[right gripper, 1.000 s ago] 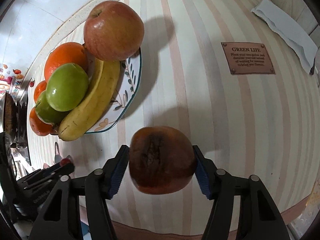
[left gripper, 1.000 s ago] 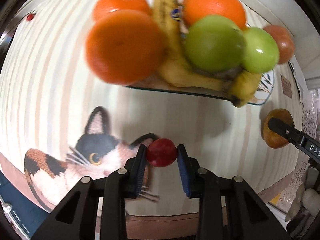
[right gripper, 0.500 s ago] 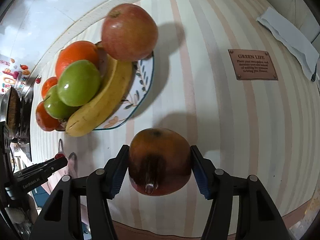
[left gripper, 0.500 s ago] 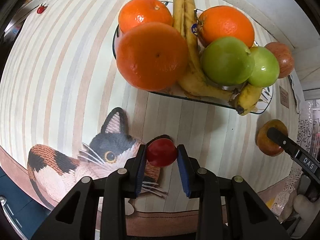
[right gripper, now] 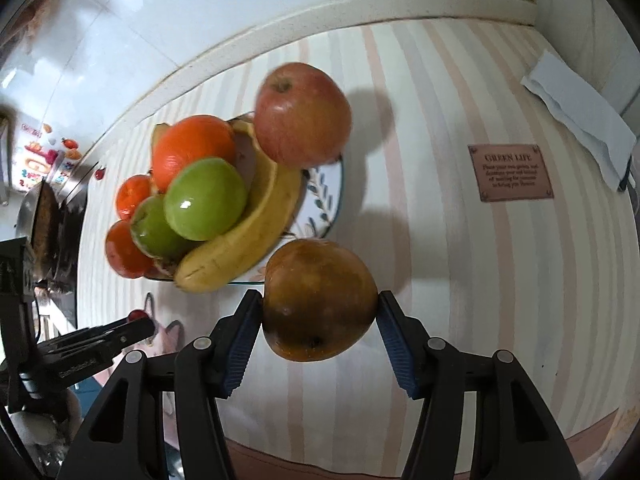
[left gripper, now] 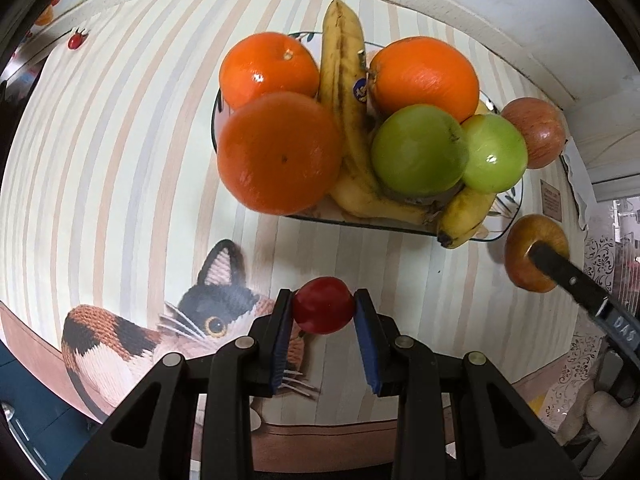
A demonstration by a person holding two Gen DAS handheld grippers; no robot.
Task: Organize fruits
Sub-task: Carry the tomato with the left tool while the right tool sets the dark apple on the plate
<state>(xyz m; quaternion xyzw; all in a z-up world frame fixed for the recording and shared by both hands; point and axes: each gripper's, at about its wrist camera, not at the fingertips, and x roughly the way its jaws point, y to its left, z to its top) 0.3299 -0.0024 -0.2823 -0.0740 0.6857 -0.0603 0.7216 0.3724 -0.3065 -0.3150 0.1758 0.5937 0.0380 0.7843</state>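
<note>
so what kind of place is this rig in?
Probably a home kitchen counter. A striped cat-print mat covers the surface, a patterned plate piled with fruit sits on it, and glossy white wall tiles rise behind, with what looks like cookware at the far left.

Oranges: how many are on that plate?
3. One orange sits at the plate's near-left edge, one behind it, one right of the banana. More may be hidden underneath.

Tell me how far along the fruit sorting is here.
Mostly done: oranges, bananas, green apples and a red apple sit piled on the plate. In hand: the left claw grips a small red fruit, the right claw a brown fruit. Left: placing both.
</note>
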